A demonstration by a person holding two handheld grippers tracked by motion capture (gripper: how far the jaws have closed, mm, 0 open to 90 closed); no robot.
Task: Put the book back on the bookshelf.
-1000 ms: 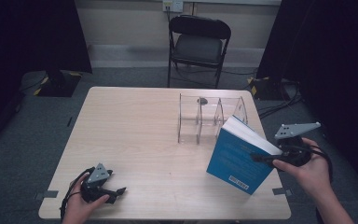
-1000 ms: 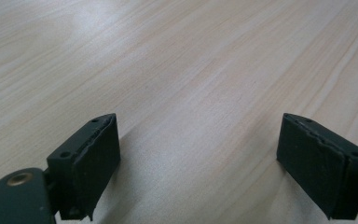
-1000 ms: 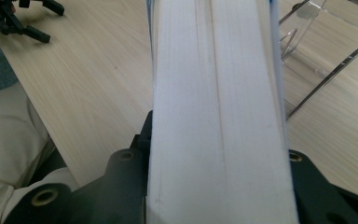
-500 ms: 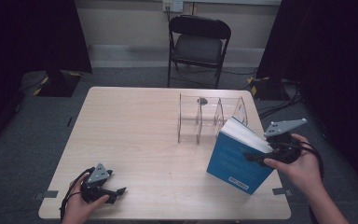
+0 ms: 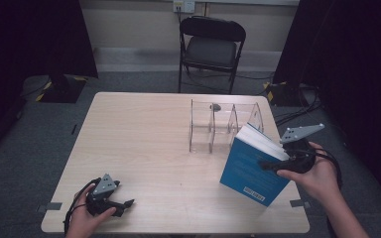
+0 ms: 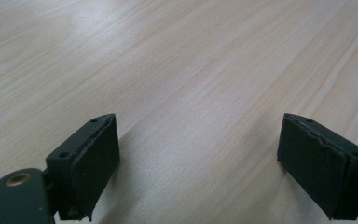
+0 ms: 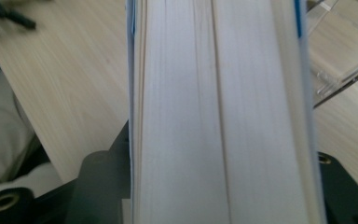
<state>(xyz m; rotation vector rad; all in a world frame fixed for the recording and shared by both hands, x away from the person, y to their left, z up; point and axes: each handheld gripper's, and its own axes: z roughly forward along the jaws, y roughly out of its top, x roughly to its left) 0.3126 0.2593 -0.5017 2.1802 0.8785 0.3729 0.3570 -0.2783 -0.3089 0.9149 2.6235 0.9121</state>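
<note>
Clear rack (image 5: 213, 130): slots empty. Book (image 5: 250, 168): outside rack, clamped by right gripper (image 5: 278, 163). Left gripper (image 5: 124, 204): jaws wide, nothing between.

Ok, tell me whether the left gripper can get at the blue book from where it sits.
Probably not without moving: the left gripper rests near the table's front-left corner, jaws open, and the blue book stands far across by the right gripper. Bare tabletop lies between, so nothing blocks the way.

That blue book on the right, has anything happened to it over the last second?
The blue book, standing tilted on the table, shifted slightly while the right tongs opened wider around its page edge; the book sits between them. The left tongs stayed open and resting, and the clear rack did not move.
</note>
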